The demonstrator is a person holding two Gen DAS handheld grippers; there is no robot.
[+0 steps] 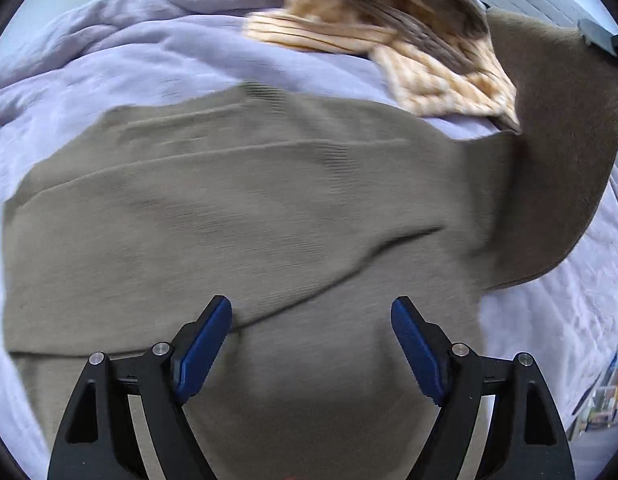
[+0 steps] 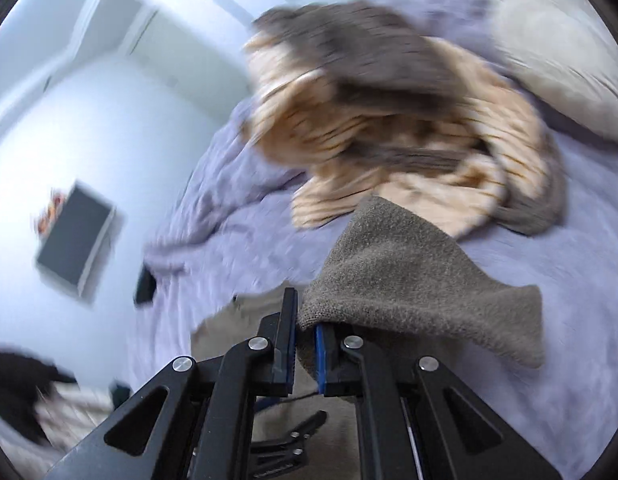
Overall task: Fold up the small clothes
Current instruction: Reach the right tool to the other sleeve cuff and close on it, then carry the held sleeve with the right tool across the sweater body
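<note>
So the olive-grey knit sweater point(image 1: 245, 208) is lying mostly flat on the lavender bedspread point(image 1: 109, 52), and I'll use it as the landmark for everything else.

Starting at the left: the left gripper point(image 1: 311, 320) hangs low over the sweater's near part with its blue pads point(image 1: 207, 344) spread wide, nothing between them. It points forward along the cloth, tilted down toward it. I can't tell if it touches the fabric.

Beyond the sweater's far edge sits a rumpled cream-and-brown striped garment point(image 1: 389, 40), waiting its turn I guess.

At the sweater's right side, one flap is lifted off the bed. That's the right gripper point(image 2: 306, 344) doing it: jaws pressed together on a corner of the knit, which drapes out to the right of the fingers. Its view is pretty motion-blurred.

Handling-wise, my read: it's soft, floppy and light, with a fuzzy knit that shouldn't slip in the pads but will stretch and sag. Best hold is probably right at an edge or corner, like a hem or shoulder, not mid-panel. The free left one could pin or pinch the near edge.
</note>
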